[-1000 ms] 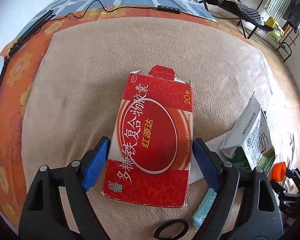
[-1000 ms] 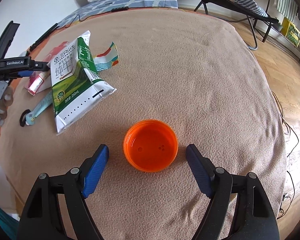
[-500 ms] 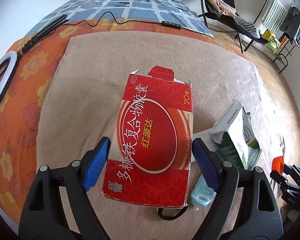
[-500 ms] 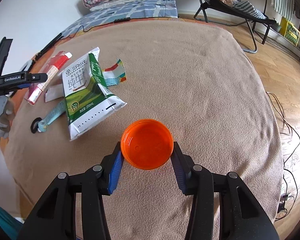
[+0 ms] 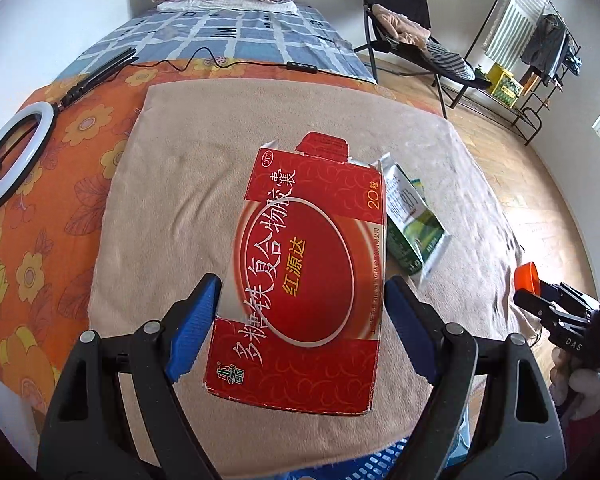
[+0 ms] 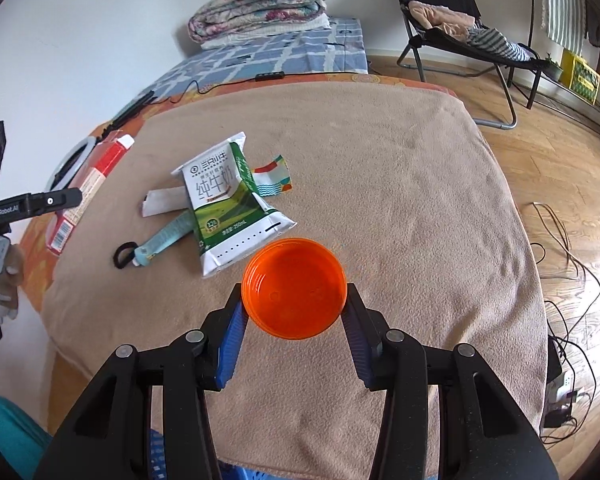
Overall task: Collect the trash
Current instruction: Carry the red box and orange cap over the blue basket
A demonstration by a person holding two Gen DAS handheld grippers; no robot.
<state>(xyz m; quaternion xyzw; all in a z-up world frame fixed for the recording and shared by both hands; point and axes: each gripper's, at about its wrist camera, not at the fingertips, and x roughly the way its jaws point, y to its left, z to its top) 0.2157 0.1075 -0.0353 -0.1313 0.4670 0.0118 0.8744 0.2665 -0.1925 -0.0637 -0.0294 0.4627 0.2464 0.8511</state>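
Left gripper (image 5: 302,320) clamps the red medicine box (image 5: 308,276) at centre frame — right gripper (image 6: 294,322) grips the orange lid (image 6: 294,288), lower centre.

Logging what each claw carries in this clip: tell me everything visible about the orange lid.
The orange lid is round, shallow and looks like translucent plastic, its hollow side facing the right wrist camera, with a raised rim and small marks inside. The right claw is shut on it, blue pads pressing opposite edges. It sits above the beige blanket, just in front of the milk carton. From the left wrist view it shows edge-on at far right.
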